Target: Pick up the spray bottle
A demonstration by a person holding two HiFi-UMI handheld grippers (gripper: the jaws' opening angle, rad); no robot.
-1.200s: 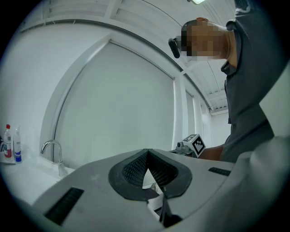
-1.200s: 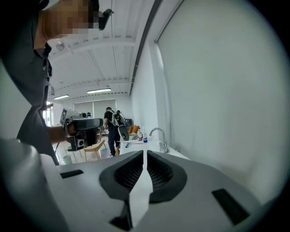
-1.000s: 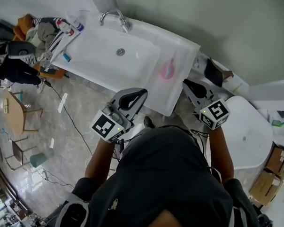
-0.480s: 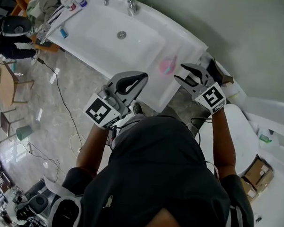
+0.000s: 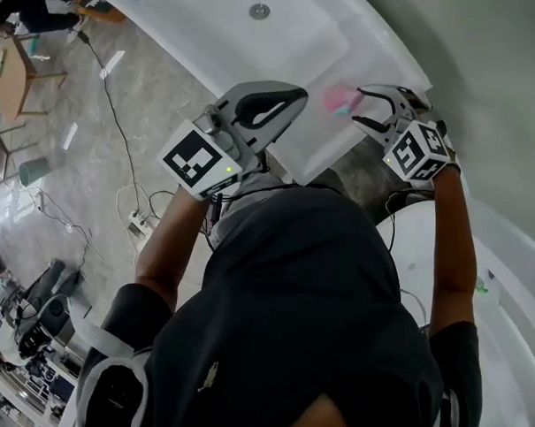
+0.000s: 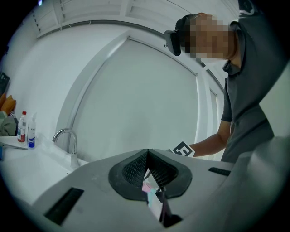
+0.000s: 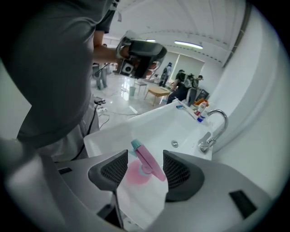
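The pink spray bottle [image 5: 341, 98] with a teal nozzle stands on the flat right end of the white sink counter [image 5: 301, 50]. My right gripper [image 5: 371, 108] hangs just above it, tilted down. Its jaws have just been opening and now stand wide. In the right gripper view the spray bottle [image 7: 146, 161] shows from above between the two pads of the right gripper [image 7: 145, 170], which touch nothing. My left gripper [image 5: 290, 101] is held level in front of the counter edge, left of the bottle. In the left gripper view the left gripper [image 6: 147, 156] has its pads together, empty.
A chrome tap [image 7: 213, 127] and the sink basin [image 7: 170, 131] lie beyond the bottle. Small bottles [image 7: 201, 108] stand at the counter's far end. A large white fixture [image 5: 442, 260] sits at the right. Cables [image 5: 113, 104] trail over the tiled floor at the left.
The right gripper has dropped toward the pink bottle, rolled over, and gone from shut to wide open. The left gripper has drifted toward the counter edge.
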